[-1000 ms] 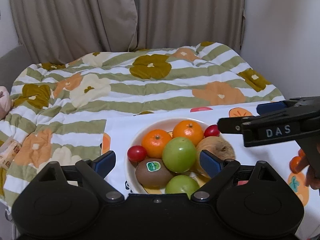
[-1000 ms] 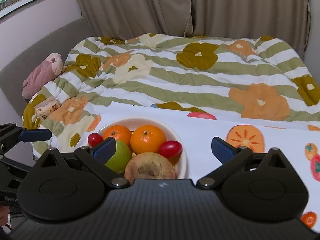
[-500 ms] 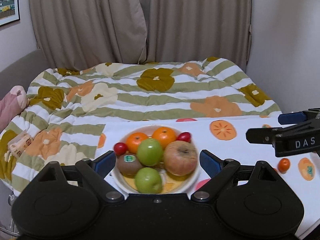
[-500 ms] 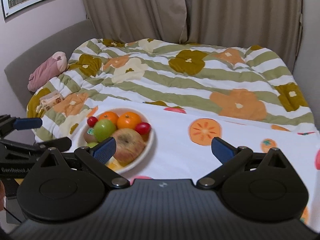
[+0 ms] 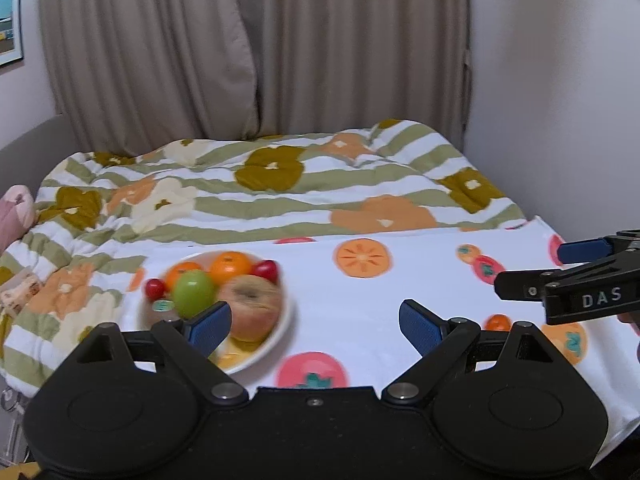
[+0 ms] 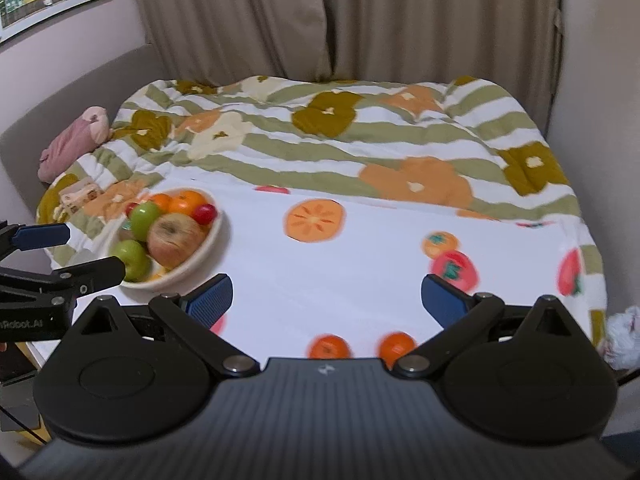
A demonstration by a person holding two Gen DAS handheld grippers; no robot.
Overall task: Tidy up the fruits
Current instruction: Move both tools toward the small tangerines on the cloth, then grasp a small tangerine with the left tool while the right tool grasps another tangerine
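Since both grippers stand with jaws apart and nothing between them, the left gripper (image 5: 316,322) and right gripper (image 6: 326,294) hover over the printed cloth (image 6: 340,264), near its front edge. A small orange (image 6: 397,345) seems to lie loose just ahead of the right gripper, though it may be print; I cannot tell. Farther left sits the bowl (image 6: 208,246), heaped with an apple (image 6: 176,238), green fruit (image 6: 144,216), oranges (image 6: 188,200) and small red fruit (image 6: 205,213).

I judge the apple firm and heavy enough to need a grip across its widest girth. The small red ones look smooth, light and easily crushed, so a gentle squeeze at the middle would suit. The heap may roll when one piece is lifted.

A second ago the bowl filled the view right before both grippers; now it lies farther off and to the left, with more bare cloth in front. Beyond is the quilt (image 5: 280,192).
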